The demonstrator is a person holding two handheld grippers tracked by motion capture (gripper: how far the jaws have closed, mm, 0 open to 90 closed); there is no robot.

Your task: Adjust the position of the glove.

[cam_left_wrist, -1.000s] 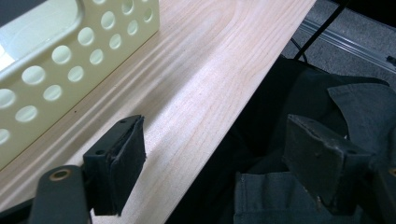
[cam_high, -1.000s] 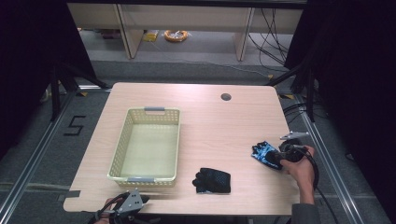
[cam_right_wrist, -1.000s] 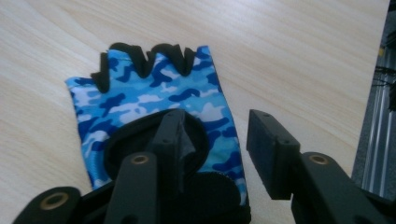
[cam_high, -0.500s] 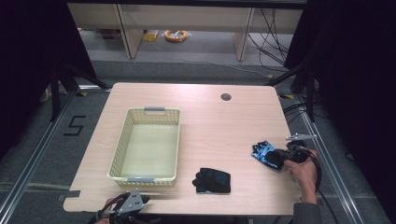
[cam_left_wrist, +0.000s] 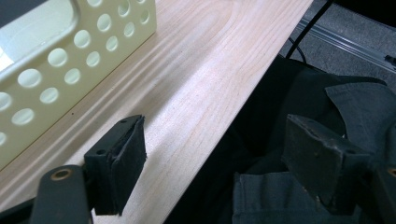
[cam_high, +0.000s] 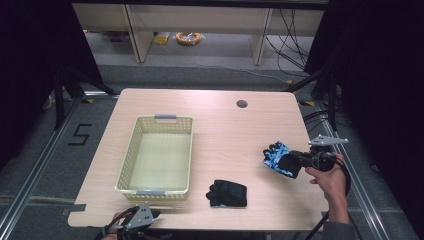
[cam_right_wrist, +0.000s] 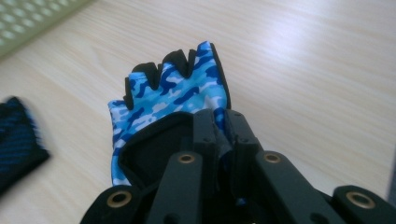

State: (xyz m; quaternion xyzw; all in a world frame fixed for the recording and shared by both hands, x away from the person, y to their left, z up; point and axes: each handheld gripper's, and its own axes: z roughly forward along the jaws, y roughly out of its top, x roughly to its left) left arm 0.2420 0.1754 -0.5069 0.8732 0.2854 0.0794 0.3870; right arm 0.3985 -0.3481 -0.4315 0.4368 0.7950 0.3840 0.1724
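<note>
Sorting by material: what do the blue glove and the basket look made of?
The blue camo glove looks like matte stretch fabric, its printed surface creasing softly where the right gripper pinches it. The basket seems moulded cream plastic: smooth, rigid walls with even punched holes.

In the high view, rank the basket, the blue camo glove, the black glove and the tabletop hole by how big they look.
1. Basket, by far the largest.
2. Black glove and blue camo glove: they look alike in size, and the right gripper covers part of the camo one, so I won't rank them.
3. Tabletop hole, smallest.
</note>
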